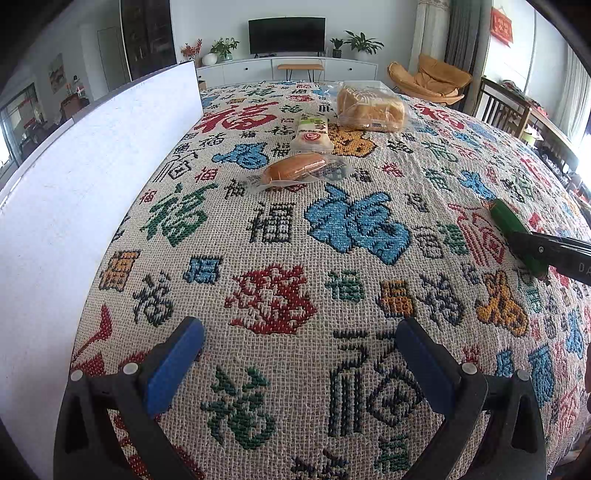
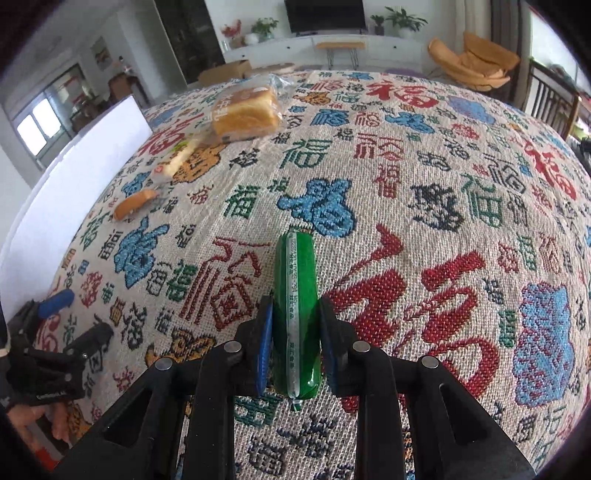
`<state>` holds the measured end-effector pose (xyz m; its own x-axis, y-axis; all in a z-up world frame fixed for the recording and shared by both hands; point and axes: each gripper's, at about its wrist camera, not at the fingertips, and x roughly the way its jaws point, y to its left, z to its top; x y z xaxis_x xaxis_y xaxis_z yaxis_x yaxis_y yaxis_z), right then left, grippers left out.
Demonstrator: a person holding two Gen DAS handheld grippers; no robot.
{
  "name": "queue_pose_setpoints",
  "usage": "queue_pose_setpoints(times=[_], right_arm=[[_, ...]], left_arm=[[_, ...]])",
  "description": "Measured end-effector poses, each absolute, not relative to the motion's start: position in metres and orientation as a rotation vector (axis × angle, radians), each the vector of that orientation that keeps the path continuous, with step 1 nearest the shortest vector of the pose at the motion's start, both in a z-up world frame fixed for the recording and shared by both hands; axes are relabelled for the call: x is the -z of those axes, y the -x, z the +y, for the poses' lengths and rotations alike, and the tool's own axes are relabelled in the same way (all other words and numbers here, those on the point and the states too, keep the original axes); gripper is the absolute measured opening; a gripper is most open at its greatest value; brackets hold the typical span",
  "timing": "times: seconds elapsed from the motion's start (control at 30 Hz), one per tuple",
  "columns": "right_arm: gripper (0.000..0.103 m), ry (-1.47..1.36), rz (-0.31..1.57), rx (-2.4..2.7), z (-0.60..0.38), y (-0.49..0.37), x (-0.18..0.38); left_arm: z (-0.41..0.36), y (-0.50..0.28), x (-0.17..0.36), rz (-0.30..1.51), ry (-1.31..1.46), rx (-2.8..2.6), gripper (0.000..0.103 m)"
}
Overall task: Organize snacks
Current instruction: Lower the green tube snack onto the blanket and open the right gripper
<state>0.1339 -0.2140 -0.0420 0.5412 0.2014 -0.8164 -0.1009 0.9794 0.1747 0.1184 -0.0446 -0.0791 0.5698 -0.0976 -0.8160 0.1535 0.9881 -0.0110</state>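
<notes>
Living room behind, TV (image 1: 287, 35) on a white cabinet, orange chair (image 1: 434, 79) at right; table under a woven cloth (image 1: 280, 236) patterned with coloured characters, white board (image 1: 92, 155) standing along its left edge. Right gripper (image 2: 296, 325) clenched on a green sausage-shaped snack (image 2: 295, 295), blue pads pressing both sides, snack pointing forward just above the cloth. Left gripper (image 1: 301, 365) released, jaws wide apart over bare cloth, holding nothing; far side of the table carries bagged sliced bread (image 1: 369, 107), a wrapped roll cake (image 1: 312, 133) and a wrapped bun (image 1: 295, 168), near one another.
</notes>
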Motion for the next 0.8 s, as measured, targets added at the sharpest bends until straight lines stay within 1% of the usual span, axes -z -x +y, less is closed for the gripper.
queue_pose_setpoints(times=[0.03, 0.1, 0.13, 0.2, 0.3, 0.47, 0.57, 0.8], right_arm=[[0.029, -0.097, 0.972, -0.184, -0.212, -0.132, 0.043], [0.041, -0.065, 0.949, -0.207, -0.208, -0.128, 0.044], [0.045, -0.043, 0.941, -0.215, -0.203, -0.126, 0.044], [0.056, 0.001, 0.926, -0.223, -0.196, -0.123, 0.045], [0.065, 0.043, 0.904, -0.215, -0.187, -0.118, 0.049], [0.069, 0.062, 0.893, -0.207, -0.182, -0.117, 0.05], [0.073, 0.065, 0.895, -0.218, -0.181, -0.117, 0.051], [0.074, 0.075, 0.895, -0.218, -0.177, -0.116, 0.051]], left_arm=[[-0.045, -0.118, 0.079, 0.953, -0.063, 0.147, 0.103], [-0.045, -0.118, 0.079, 0.953, -0.063, 0.147, 0.103], [-0.045, -0.118, 0.079, 0.953, -0.063, 0.148, 0.103], [-0.045, -0.118, 0.079, 0.953, -0.063, 0.148, 0.103], [-0.045, -0.118, 0.079, 0.953, -0.063, 0.148, 0.103], [-0.045, -0.118, 0.079, 0.953, -0.063, 0.147, 0.103], [-0.045, -0.118, 0.079, 0.953, -0.063, 0.147, 0.103], [-0.045, -0.118, 0.079, 0.954, -0.063, 0.147, 0.103]])
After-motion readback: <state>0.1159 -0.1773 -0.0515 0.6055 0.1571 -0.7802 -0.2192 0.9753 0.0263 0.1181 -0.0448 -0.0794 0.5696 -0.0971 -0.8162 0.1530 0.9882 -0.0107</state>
